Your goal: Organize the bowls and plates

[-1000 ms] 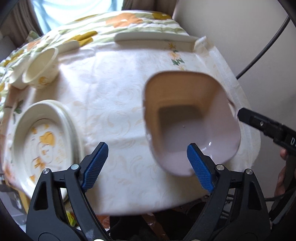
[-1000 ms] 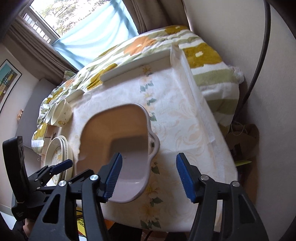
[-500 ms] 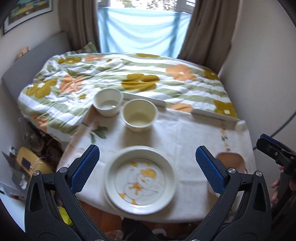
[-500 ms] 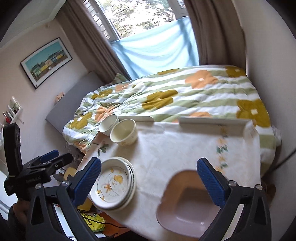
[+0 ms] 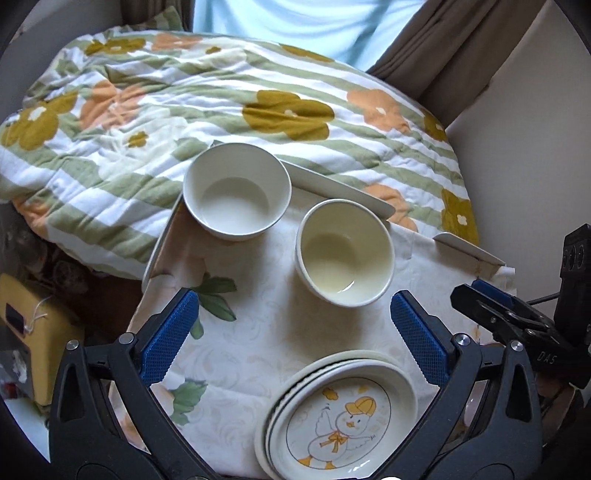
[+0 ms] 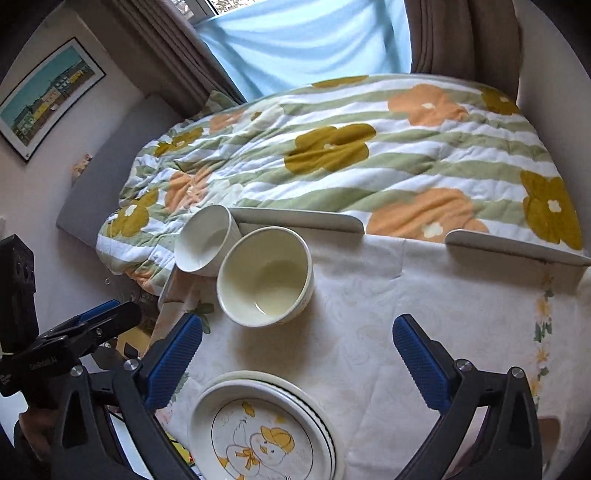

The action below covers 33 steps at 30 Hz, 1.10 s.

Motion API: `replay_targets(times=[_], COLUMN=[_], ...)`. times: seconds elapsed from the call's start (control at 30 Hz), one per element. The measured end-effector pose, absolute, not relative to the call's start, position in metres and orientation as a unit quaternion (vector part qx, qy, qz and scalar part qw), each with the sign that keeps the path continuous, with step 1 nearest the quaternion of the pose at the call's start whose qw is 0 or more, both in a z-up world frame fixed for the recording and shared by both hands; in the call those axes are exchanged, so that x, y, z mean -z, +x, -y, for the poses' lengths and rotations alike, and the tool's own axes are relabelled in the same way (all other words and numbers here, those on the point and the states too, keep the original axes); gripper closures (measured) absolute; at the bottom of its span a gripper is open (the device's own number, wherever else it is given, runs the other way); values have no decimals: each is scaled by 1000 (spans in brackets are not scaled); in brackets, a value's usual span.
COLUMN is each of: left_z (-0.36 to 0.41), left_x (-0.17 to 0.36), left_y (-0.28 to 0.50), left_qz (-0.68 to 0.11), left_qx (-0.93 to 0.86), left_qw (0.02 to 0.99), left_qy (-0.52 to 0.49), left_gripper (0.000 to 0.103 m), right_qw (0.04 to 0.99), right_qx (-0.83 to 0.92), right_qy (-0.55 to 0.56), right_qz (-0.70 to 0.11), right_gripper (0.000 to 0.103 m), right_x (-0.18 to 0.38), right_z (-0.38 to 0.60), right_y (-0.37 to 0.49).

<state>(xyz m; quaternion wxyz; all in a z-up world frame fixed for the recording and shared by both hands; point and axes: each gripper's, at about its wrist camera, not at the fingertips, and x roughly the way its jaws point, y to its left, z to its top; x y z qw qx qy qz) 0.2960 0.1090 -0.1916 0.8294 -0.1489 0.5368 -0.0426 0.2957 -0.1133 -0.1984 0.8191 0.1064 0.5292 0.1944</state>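
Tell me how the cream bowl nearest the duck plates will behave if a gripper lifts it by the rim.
The cream bowl looks glazed, so probably slippery and breakable. Its tall wall and narrower base suggest it may tip if nudged high. It appears empty, so likely light.

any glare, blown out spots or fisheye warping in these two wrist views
Left wrist view: the window is washed out pale blue, the cream bowl carries a small bright glint low inside, and the table edge bows outward. Right wrist view: the window is again overexposed, the framed picture curves with the lens, and the corners go black.
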Motion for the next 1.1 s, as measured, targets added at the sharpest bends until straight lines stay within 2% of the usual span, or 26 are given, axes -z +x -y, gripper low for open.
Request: replay_targets(times=[0.07,0.13,0.2,0.23,0.37,0.47,0.53,0.6,0.63,0.7,0.93,1.1], left_z=[-110,-105,-101,-99,-93,-88,-86,-82,-82,-79,-74,-65], left_x=[212,232,248,255,276,287,291,292,291,290,280,256], left_y=[314,328,339,345,360,367,370,371,372,373,373,365], left_qz=[-551,-565,-577,-582,-596,-601,-601,-601,-601,-599,-589,-573], left_qx=[57,70,80,85,99,102,105,111,111,108,110,112], left_qw=[819,809,800,796,786,782,781,781,782,785,794,807], left_qy=[-150,-145,-142,-141,-136,-131,-130,-129,-127,-114,-97,-88], left_gripper=[6,17,30,34,56,64,71,86,86,87,87,87], right_qw=[808,797,789,786,778,773,771,771,771,773,776,790], right_qx=[-182,-169,-161,-158,-144,-145,-149,-149,-149,-144,-143,-148], right_qy=[120,131,142,146,150,151,154,157,159,157,158,163], right_qz=[-548,-564,-575,-579,-592,-599,-600,-599,-598,-598,-593,-572], right_gripper=[13,26,33,39,44,56,69,74,80,84,84,84], right_x=[217,234,246,250,264,272,274,275,275,275,273,252], right_z=[105,98,93,92,87,82,80,80,80,80,80,88], right_y=[307,316,321,323,331,336,338,338,338,337,336,326])
